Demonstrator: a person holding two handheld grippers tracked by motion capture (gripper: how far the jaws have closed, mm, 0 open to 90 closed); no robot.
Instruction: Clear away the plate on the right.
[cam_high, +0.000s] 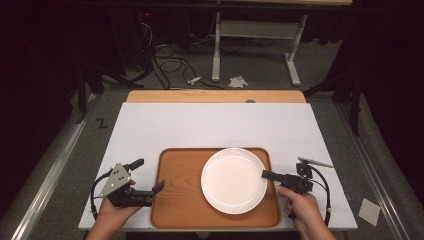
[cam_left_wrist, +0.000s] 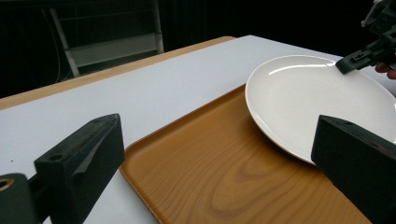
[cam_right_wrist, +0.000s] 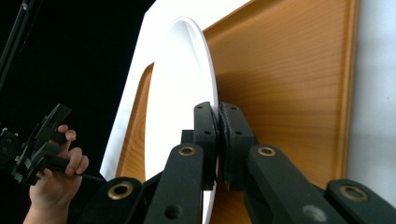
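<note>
The plate (cam_high: 233, 180) is round, plain white and glossy, w/ a shallow raised rim and a broad flat middle; a thin curved line of light shows near its far edge. It has no pattern and no food on it. In the left gripper view the plate (cam_left_wrist: 317, 100) looks smooth and a bit cream-coloured, its near edge hanging slightly over the tray floor.

The plate lies in the tray (cam_high: 179, 185), on the right half of it, and its far rim reaches about to the tray's back edge. The tray is rectangular w/ rounded corners, brown wood grain, low raised border. Its left half is bare. The tray sits at the near side of a white table top (cam_high: 210, 125).

The right gripper (cam_high: 265, 174) is at the plate's right edge. In the right gripper view its two black jaws are closed tight on the plate rim (cam_right_wrist: 205, 93), one pad on top and one under, so the rim is pinched between them.

The left gripper (cam_high: 148, 176) is held by the left hand (cam_high: 112, 212) at the left side of the tray. Its jaws stand wide apart, approx. over the tray's left border, and nothing is between them.
</note>
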